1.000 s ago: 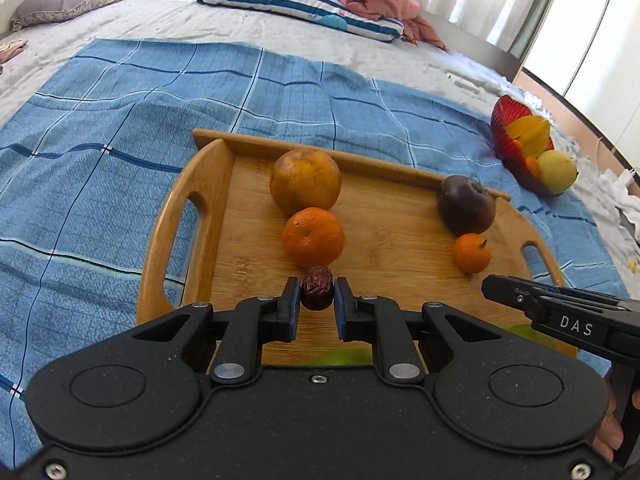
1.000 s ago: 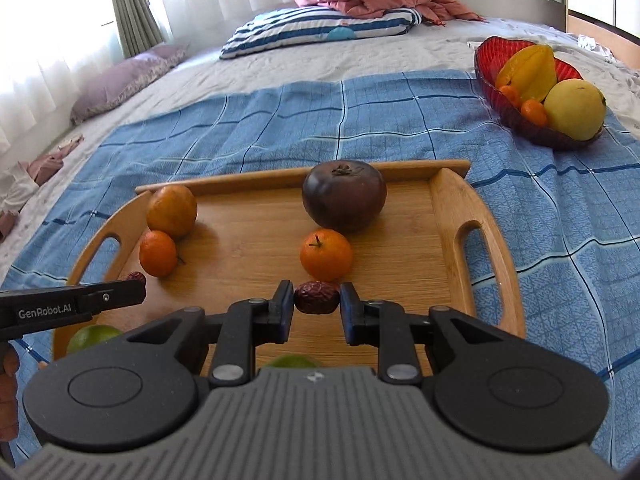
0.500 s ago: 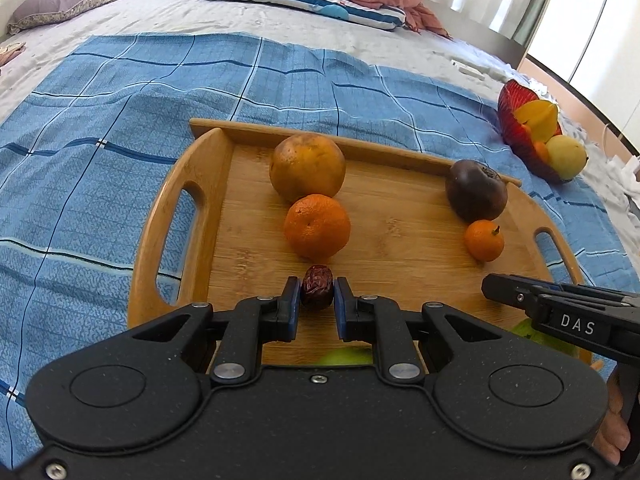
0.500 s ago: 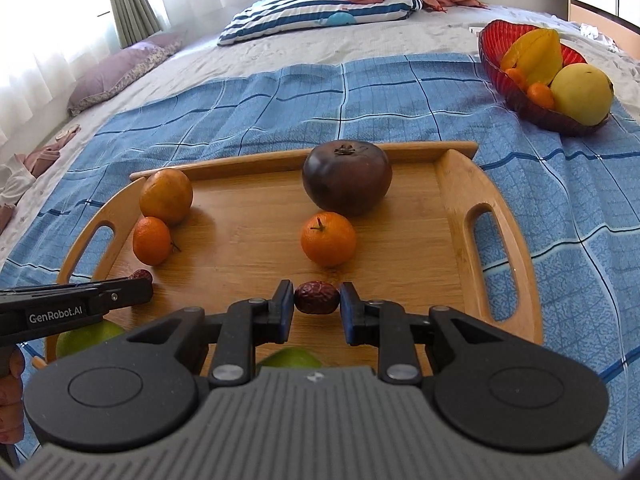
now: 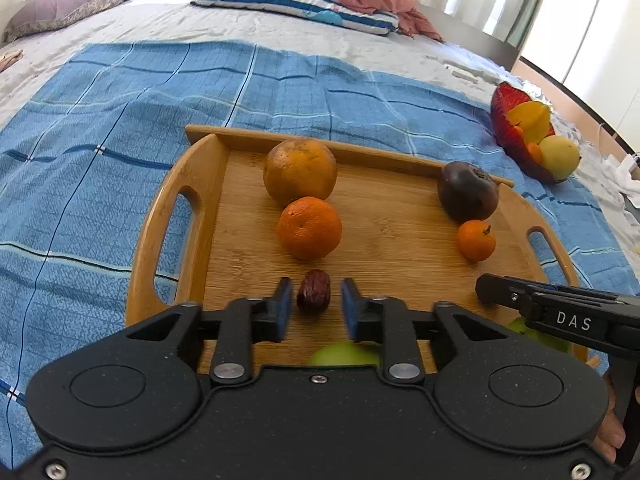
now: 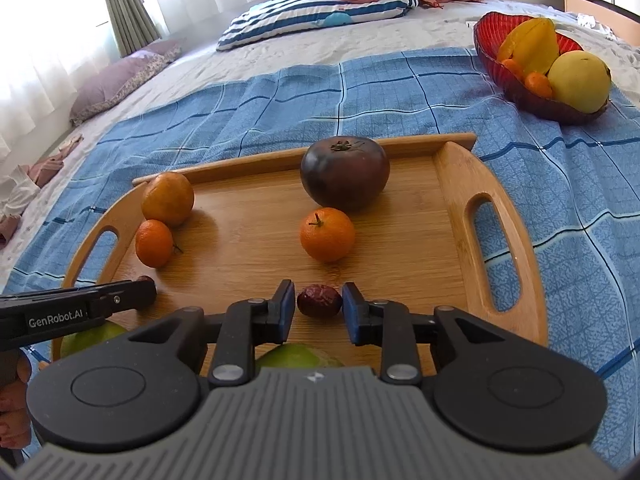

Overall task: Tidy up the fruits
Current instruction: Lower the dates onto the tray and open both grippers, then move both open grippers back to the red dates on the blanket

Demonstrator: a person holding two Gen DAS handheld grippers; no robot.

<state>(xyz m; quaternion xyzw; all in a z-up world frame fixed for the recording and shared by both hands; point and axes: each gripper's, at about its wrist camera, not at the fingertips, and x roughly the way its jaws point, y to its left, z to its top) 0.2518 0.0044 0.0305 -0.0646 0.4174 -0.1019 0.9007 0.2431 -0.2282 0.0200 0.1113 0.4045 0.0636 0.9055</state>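
Note:
A wooden tray (image 5: 400, 248) lies on a blue checked cloth. On its left side sit a large orange (image 5: 300, 172) and a smaller orange (image 5: 310, 227); on its right a dark purple fruit (image 6: 345, 172) and a tangerine (image 6: 327, 234). A dried red date (image 5: 314, 297) lies on the tray between my left gripper's (image 5: 316, 308) opening jaws, with gaps on both sides. Another date (image 6: 320, 301) lies on the tray between my right gripper's (image 6: 318, 308) opening jaws, its pads just off it.
Green fruits (image 6: 298, 356) (image 6: 86, 336) sit at the tray's near edge, partly hidden under the grippers. A red bowl (image 6: 516, 84) with yellow and orange fruit stands on the cloth at the far right. Pillows and a pink blanket lie at the back of the bed.
Both grippers were shut on their dates; now both pairs of jaws have spread and the dates rest on the tray. Neither hand has shifted.

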